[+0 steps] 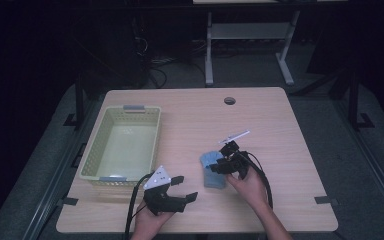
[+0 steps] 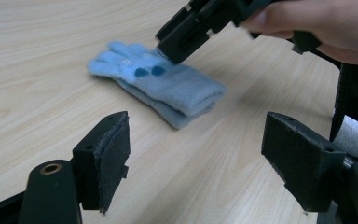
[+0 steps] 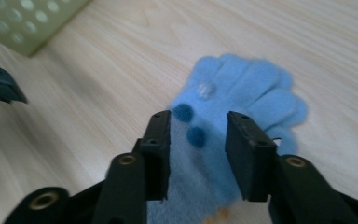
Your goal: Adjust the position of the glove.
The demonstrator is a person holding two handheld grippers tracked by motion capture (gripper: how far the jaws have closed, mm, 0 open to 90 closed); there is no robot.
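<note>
Glove [image 3: 233, 98] light blue, two dark blue dots, possibly one clear bead; basket [image 1: 121, 145] pale green.

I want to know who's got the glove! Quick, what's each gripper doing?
Left gripper: open, holding nothing, fingers wide apart.
Right gripper: open, fingers either side of the blue glove, not shut on it yet.

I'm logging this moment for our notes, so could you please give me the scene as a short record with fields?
Surface: wooden table
Item in hand: light blue glove, lying flat, two dark dots on it
Right gripper: open, jaws either side of the glove's middle, not yet closed
Left gripper: open, apart from the glove, facing it
Container: pale green basket, left of the glove, nothing inside
</note>
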